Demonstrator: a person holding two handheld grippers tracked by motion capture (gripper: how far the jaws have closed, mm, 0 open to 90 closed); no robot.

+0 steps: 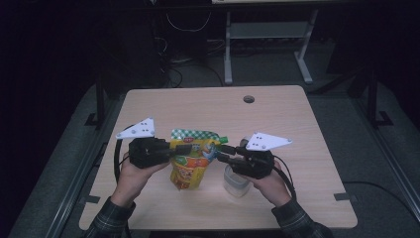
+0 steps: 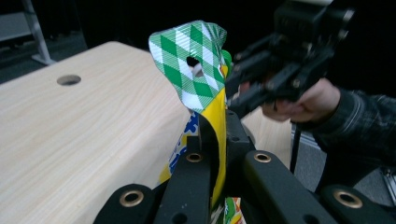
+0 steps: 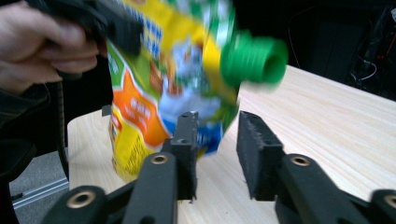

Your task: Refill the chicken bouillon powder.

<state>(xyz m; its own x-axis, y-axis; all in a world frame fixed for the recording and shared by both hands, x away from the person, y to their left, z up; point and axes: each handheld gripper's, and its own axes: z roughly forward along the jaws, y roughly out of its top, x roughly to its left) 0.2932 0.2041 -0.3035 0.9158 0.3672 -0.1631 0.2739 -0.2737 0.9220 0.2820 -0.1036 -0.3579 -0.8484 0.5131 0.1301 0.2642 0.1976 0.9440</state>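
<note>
Left claw: clamped on the pouch edge.
Right claw: apart, spout at twelve o'clock.
Risk: thin grip; pouch may twist, missing the container.

Yellow pouch, green spout, black grippers on pale wood

The refill pouch is yellow with orange and blue print, a green-and-white diamond-checked top and green threaded spout; sleeves are dark plaid.

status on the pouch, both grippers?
Left gripper clamped on pouch edge, lifted. Right gripper open beside green spout. Clear container below right hand.
</note>
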